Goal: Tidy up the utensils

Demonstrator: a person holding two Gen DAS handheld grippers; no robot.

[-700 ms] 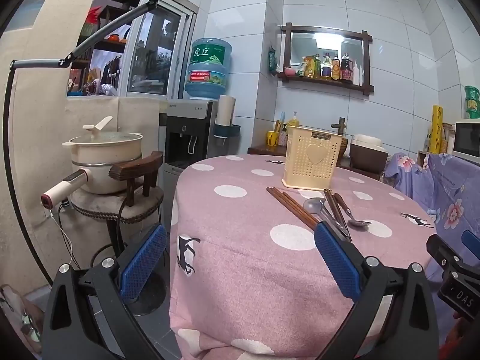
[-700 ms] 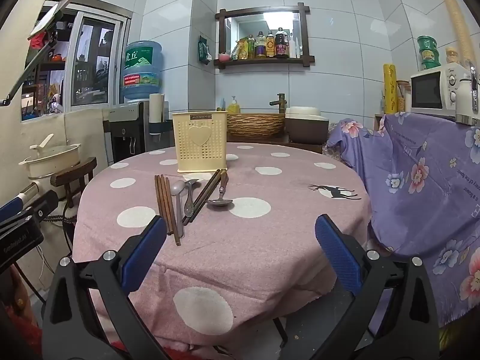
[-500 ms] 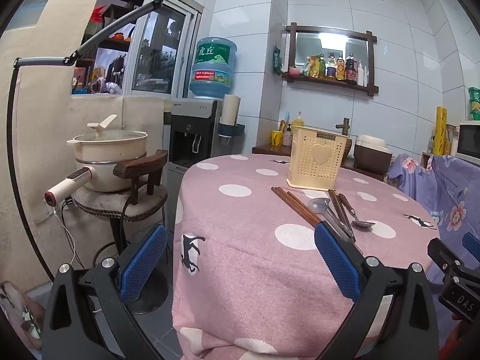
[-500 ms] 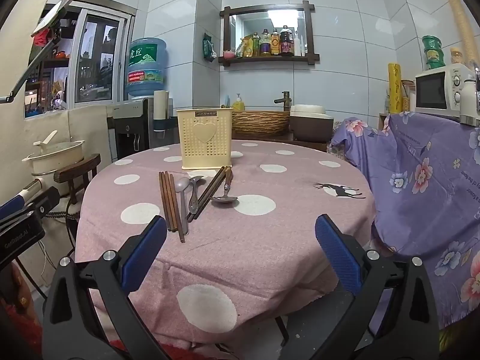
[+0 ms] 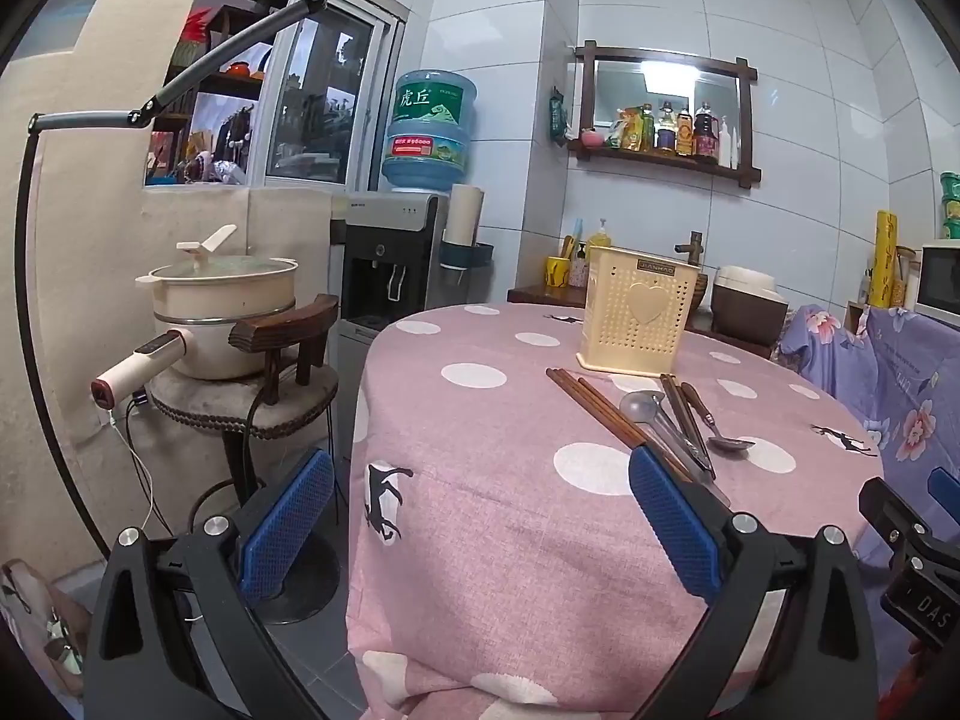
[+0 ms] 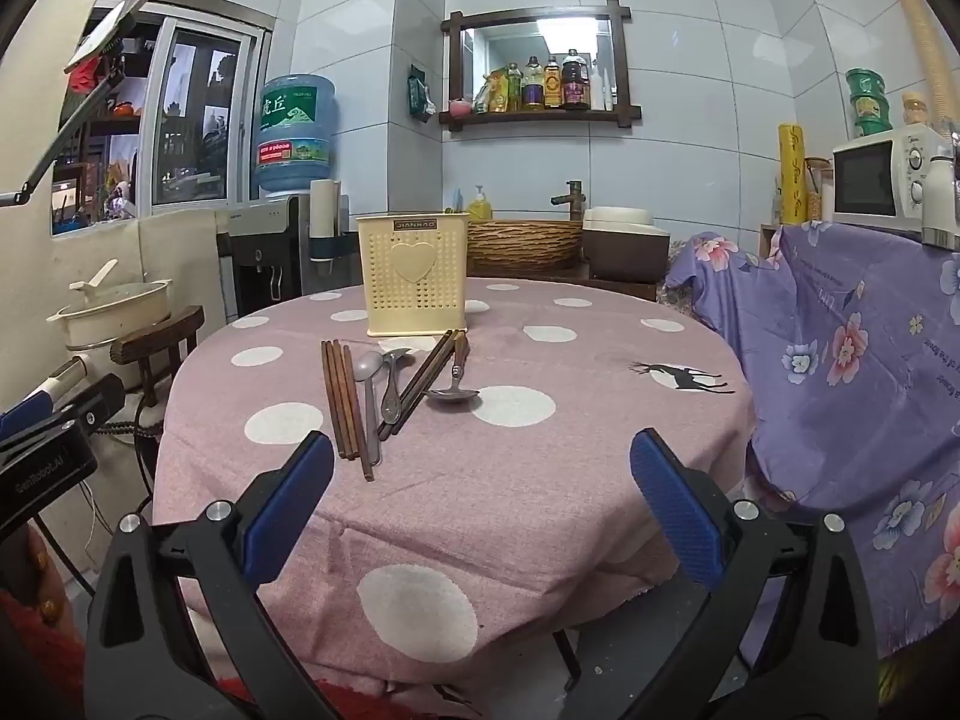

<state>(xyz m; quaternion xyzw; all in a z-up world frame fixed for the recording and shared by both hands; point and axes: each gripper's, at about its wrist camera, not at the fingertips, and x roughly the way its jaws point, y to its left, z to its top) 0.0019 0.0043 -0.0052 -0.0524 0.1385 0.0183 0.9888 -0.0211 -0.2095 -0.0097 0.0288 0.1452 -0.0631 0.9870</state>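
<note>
While both grippers hang short of the round table (image 6: 600, 468), nothing is held: the left gripper (image 5: 480, 534) and the right gripper (image 6: 480, 516) each have their fingers spread wide apart around bare cloth. Beyond the right fingertips stands the perforated cream holder (image 6: 414, 276), open at the top, presumably the utensils' destination. Just ahead of the right gripper's left finger lie the chopsticks (image 6: 343, 402), spoons (image 6: 369, 387) and a ladle-like spoon (image 6: 454, 393), loosely fanned, handles overlapping. Cloth to their right is bare, giving approach room; the table edge drops off directly under the fingers.
</note>
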